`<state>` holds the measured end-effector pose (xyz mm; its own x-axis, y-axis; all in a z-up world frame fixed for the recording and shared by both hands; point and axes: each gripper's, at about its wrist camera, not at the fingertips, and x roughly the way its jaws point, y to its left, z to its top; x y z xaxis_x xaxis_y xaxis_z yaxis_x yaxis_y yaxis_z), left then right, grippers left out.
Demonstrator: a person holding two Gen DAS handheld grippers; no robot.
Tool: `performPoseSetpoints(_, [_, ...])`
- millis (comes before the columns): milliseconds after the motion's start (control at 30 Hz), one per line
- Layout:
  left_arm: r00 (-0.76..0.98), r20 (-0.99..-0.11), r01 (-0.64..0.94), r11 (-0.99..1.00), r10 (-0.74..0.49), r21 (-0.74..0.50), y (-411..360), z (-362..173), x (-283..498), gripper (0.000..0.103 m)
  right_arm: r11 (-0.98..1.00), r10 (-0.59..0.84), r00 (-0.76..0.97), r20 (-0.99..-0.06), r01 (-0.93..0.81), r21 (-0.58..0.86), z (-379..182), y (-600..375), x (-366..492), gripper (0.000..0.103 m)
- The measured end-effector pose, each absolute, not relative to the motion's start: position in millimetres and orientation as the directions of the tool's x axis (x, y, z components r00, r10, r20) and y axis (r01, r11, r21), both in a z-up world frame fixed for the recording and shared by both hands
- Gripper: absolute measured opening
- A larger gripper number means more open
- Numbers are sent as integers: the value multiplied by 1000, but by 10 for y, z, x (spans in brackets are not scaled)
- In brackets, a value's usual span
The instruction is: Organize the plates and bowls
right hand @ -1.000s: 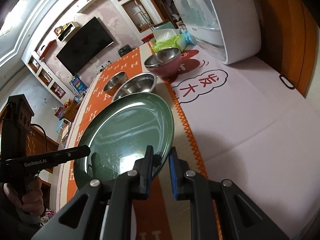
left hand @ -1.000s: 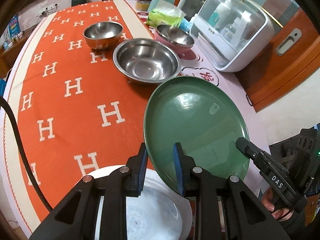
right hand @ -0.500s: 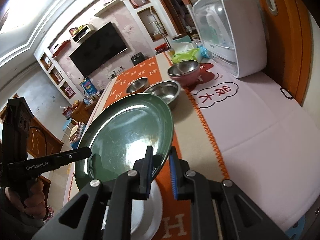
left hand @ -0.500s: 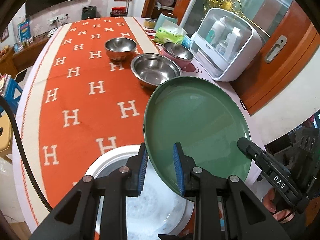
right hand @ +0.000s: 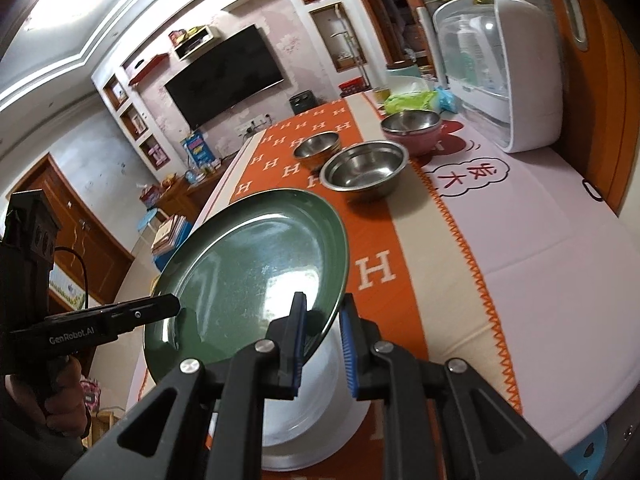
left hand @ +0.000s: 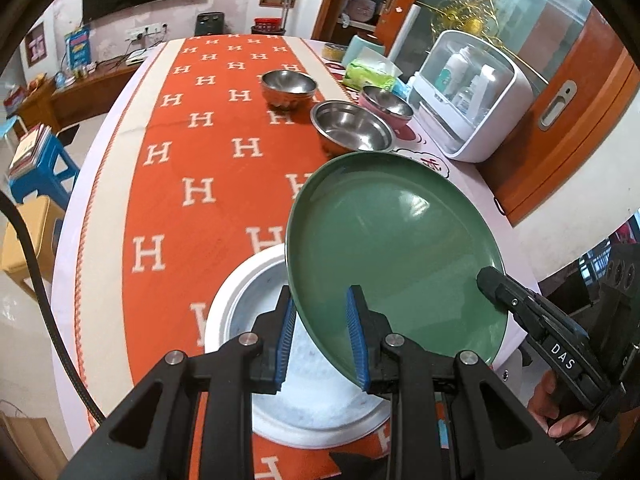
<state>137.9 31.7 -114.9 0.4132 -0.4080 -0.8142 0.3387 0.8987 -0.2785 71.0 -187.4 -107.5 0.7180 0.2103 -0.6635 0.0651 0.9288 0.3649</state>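
Observation:
A green plate (left hand: 392,248) hangs tilted over the orange H-patterned table runner, held by both grippers. My left gripper (left hand: 320,300) is shut on its near rim. My right gripper (right hand: 322,344) is shut on the opposite rim, and its fingertips (left hand: 486,276) show at the plate's right edge in the left wrist view. Under the green plate (right hand: 260,272) lies a white plate (left hand: 248,300), partly hidden, flat on the runner; this white plate (right hand: 320,420) also shows under my right gripper. Farther along stand a small steel bowl (left hand: 288,86), a large steel bowl (left hand: 352,130) and a pink bowl (left hand: 386,106).
A white box with bottles inside (left hand: 472,92) stands at the table's right side, next to an orange wooden door (left hand: 568,120). A green tissue pack (left hand: 368,70) lies behind the pink bowl. A blue stool (left hand: 40,176) stands off the table's left edge.
Both grippers have carried the green plate back toward the near end of the table and slightly up. It now hangs over the white plate, and the bowls look farther away.

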Motion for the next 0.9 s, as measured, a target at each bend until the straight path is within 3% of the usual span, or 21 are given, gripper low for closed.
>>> performPoseSetpoints(900, [178,-919,192,928,-352,-318,620,-1964,1499,23,958,231,441,-867,55,283,-1647,-1489,1074,19])
